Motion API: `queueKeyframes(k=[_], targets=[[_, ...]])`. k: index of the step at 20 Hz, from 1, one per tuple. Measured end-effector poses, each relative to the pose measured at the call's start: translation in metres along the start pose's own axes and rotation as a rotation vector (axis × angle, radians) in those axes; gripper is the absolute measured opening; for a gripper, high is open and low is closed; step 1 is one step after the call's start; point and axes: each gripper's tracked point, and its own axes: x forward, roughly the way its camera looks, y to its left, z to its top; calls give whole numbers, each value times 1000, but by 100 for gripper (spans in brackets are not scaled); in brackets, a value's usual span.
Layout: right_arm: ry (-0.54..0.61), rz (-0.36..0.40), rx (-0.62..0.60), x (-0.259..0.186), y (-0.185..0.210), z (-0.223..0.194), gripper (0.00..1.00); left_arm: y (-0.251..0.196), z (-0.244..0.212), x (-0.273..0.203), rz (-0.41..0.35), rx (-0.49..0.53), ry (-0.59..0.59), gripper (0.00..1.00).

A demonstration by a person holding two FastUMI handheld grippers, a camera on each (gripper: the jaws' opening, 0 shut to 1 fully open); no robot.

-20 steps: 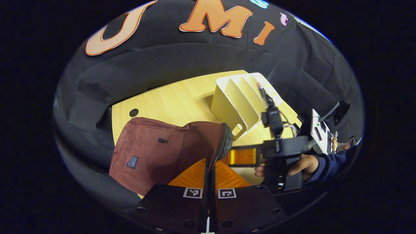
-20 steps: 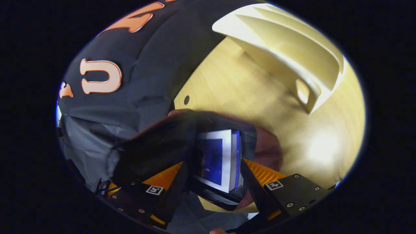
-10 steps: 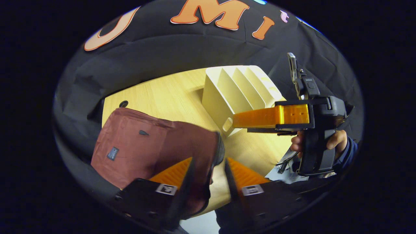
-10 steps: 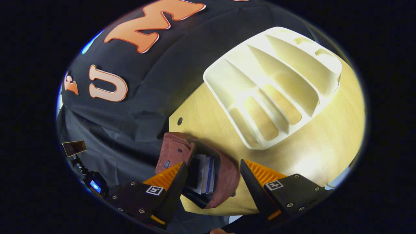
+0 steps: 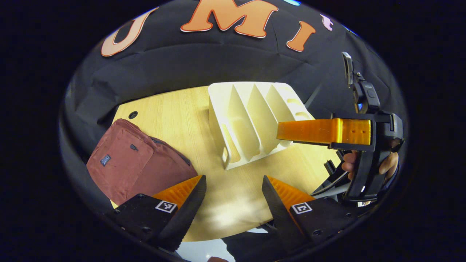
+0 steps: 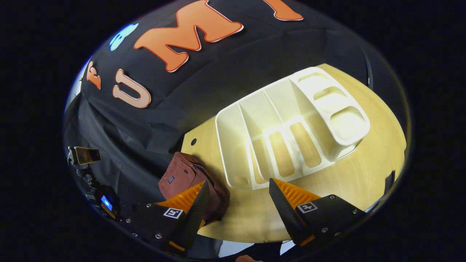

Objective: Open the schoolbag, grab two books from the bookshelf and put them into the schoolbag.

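Both jaws are seen spread wide, with nothing gripped between them. Between the fingers of the left gripper (image 5: pixel 233 203) only bare wood of the table (image 5: pixel 174 112) is framed, and the same pale surface is framed between the fingers of the right gripper (image 6: pixel 236 203).

In the left gripper view, the maroon schoolbag (image 5: pixel 134 163) is found lying on the table just beyond and outside the left-hand finger, its lower edge hidden behind that finger. A small dark label and a zipper pull are shown on its fabric; whether its opening is zipped cannot be told. In the right gripper view, the schoolbag (image 6: pixel 185 178) is placed just past the tip of the left-hand finger, near the table's edge.

Straight ahead of the jaws in both views, the white bookshelf (image 5: pixel 251 123) is set on the table beside the bag but apart from it. Its upright dividers are shown with no books between them, and wood is seen through the slots in its base in the right gripper view (image 6: pixel 291 127).

Off beyond the right-hand finger in the left gripper view, the right gripper (image 5: pixel 291 131) is held above the table by a hand (image 5: pixel 386 163) in a dark sleeve, its fingers pointed across the bookshelf.

A round cable hole (image 5: pixel 133 115) is visible in the far corner of the table, past the bag.
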Motion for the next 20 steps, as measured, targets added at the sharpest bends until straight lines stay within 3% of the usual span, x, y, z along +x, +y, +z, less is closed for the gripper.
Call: queueKeyframes(k=[5, 9, 16, 20], targets=[[-69, -19, -139, -36, -39, 25, 97, -41, 16, -5, 109, -65, -114, 99], [-215, -50, -271, -77, -64, 61, 97, -71, 46, -20, 186, -91, -257, 98], [-468, -86, -400, -129, -62, 117, 97, -72, 86, -57, 338, -55, -627, 98], [-590, -80, -431, -158, -60, 131, 97, -70, 93, -75, 360, -48, -767, 97]])
